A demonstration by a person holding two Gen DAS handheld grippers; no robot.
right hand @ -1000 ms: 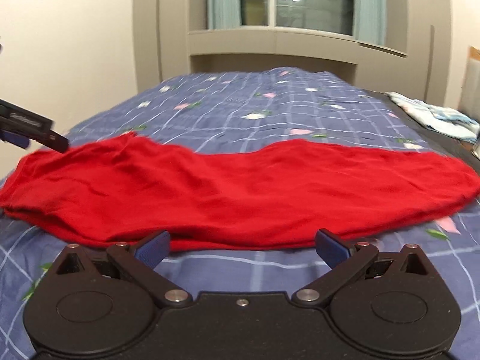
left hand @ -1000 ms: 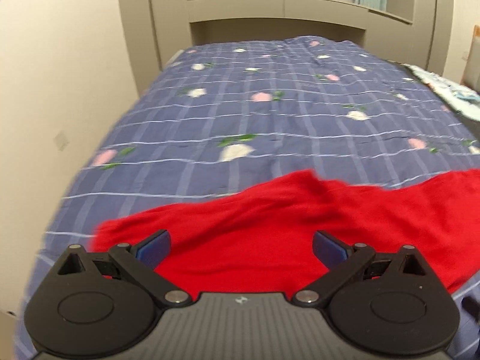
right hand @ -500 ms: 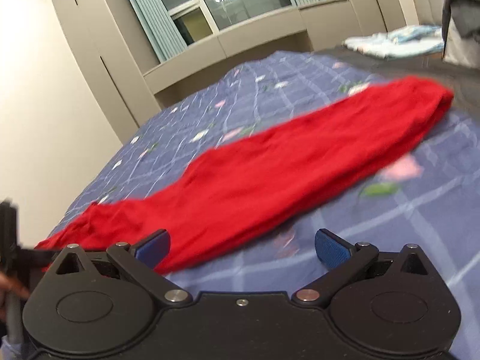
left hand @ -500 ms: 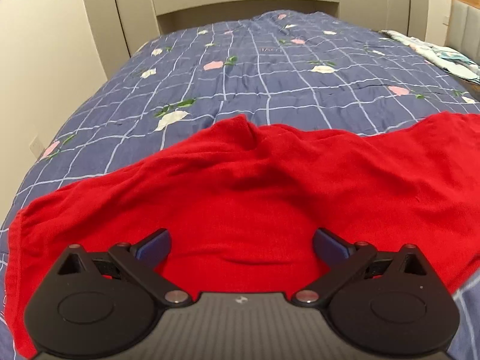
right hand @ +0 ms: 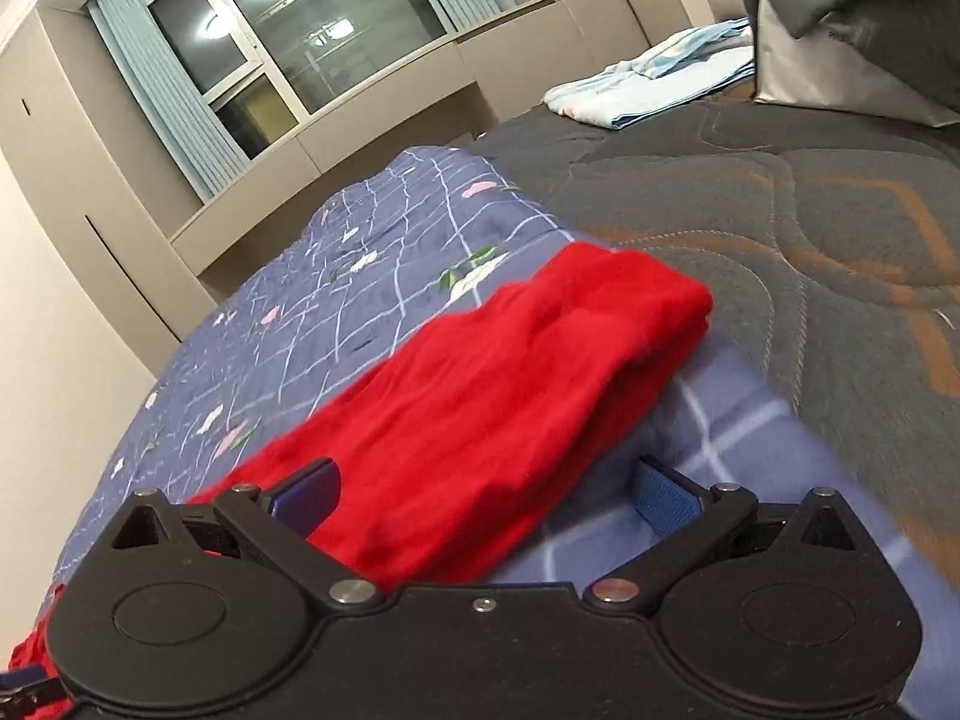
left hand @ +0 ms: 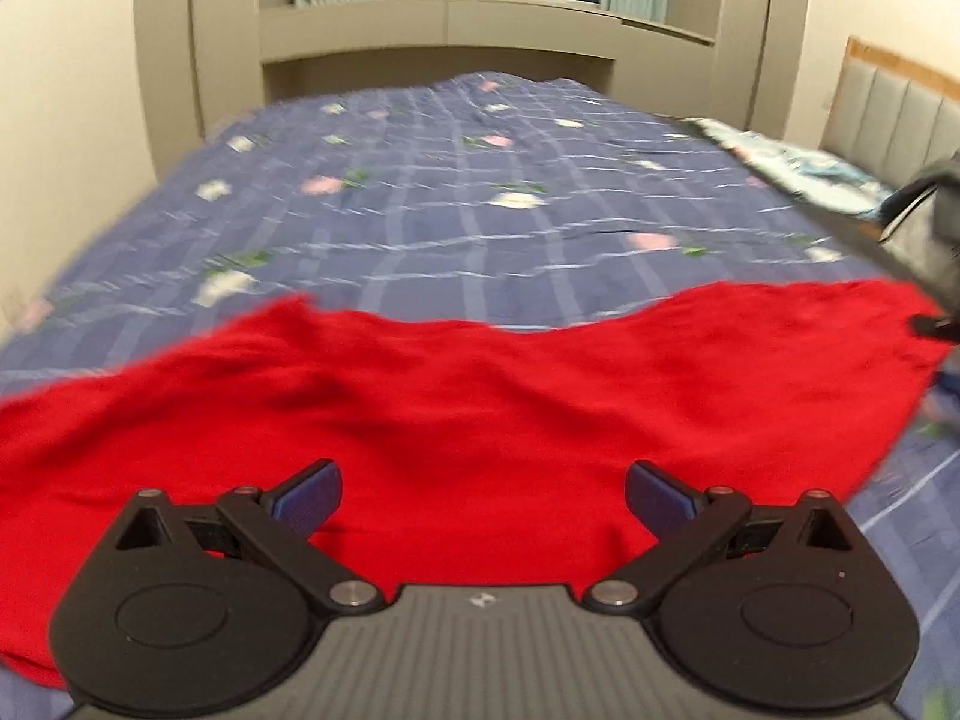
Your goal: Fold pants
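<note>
My left gripper point(left hand: 483, 489) hangs low over the pants point(left hand: 480, 408), jaws spread wide with nothing between them; red cloth fills the whole gap below. I read that as lining up on the wide waist part, which runs off toward 9 o'clock in this view. The pants lie flat across the bed point(left hand: 456, 192), one leg apparently stacked on the other, so a lengthwise fold looks done and a crosswise one is probably next.

My right gripper point(right hand: 486, 489) is also wide open and empty, set at the leg end. Its left pad sits over the cloth and the right pad point(right hand: 663, 495) over bare cover, so it straddles the near edge; I judge that is for pinching the edge. The cuffs point(right hand: 648, 300) lie at 1 o'clock, touching the dark quilt point(right hand: 780, 228).

The bed has a blue checked floral cover. Folded pale blue laundry point(right hand: 654, 81) lies far off at 1 o'clock. Beyond the bed, beige cupboards frame a window point(right hand: 312, 42) with blue curtains.
</note>
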